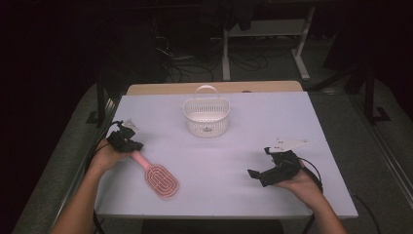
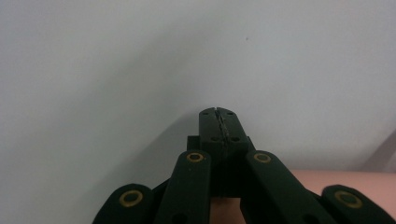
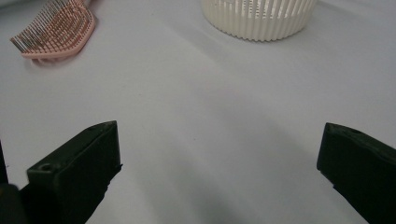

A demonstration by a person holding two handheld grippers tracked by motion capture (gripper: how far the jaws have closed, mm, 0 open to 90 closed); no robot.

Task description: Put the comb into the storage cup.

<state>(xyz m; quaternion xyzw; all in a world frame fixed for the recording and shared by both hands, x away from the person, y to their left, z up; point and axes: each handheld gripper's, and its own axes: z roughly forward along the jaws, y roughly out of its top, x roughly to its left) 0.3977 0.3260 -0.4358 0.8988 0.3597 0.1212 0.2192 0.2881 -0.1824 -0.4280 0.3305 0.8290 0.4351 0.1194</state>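
1. Step: L claw (image 2: 219, 122) at handle end of pink brush (image 1: 159, 178), jaws pressed together. Can't tell if handle is pinched.
2. Brush lies flat on bench (image 1: 234, 146), front-left; basket (image 1: 206, 117) well apart, mid-back.
3. R claw (image 3: 219, 163) spread wide, idle, front-right.
4. Next, prob.: confirm grip, lift, carry to basket.
5. High view gives layout; L claw view shows jaw closure.

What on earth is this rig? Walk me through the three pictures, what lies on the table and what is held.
A person sits at a white table with a hand-held two-jaw gripper in each hand. The high view looks down from above; the other two come from cameras riding on the grippers. On the table lie a pink hairbrush and a white basket. The left gripper has its jaws closed, with the brush's pink handle right beneath it; whether it pinches the handle cannot be told. The right gripper is wide open, holding nothing.
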